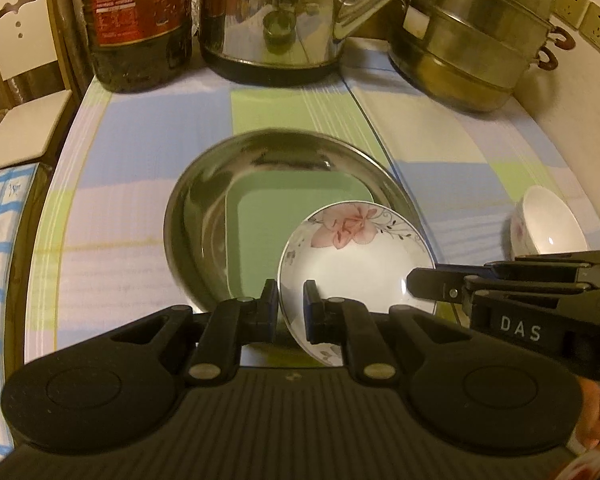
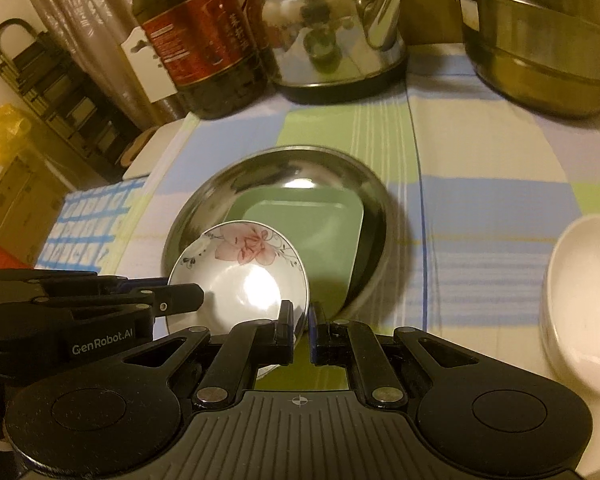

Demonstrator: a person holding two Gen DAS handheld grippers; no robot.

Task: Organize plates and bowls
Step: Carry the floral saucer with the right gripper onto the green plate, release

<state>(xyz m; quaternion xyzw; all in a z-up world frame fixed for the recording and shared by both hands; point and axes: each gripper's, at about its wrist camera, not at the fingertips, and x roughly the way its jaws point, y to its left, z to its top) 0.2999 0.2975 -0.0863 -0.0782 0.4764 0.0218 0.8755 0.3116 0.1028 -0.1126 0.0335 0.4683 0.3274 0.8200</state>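
A home kitchen: kettle (image 1: 268, 20), steamer pot (image 1: 472, 36) and oil bottle (image 1: 140, 20) crowd a checked tablecloth (image 1: 120, 152).

The left gripper (image 1: 291, 304) points steeply downward, its two black fingers (image 1: 269, 308) nearly together and pinching the near rim of a flowered dish (image 1: 356, 264), one finger outside the rim and one inside. The right gripper (image 2: 300, 330) points down at a similar slant, its fingers (image 2: 285, 330) almost closed on the opposite edge of the same dish, which stands between the two pairs of fingers. Each gripper's tips reach into the other's view from the side. Part of a hand (image 1: 598, 416) shows behind the right gripper's body.
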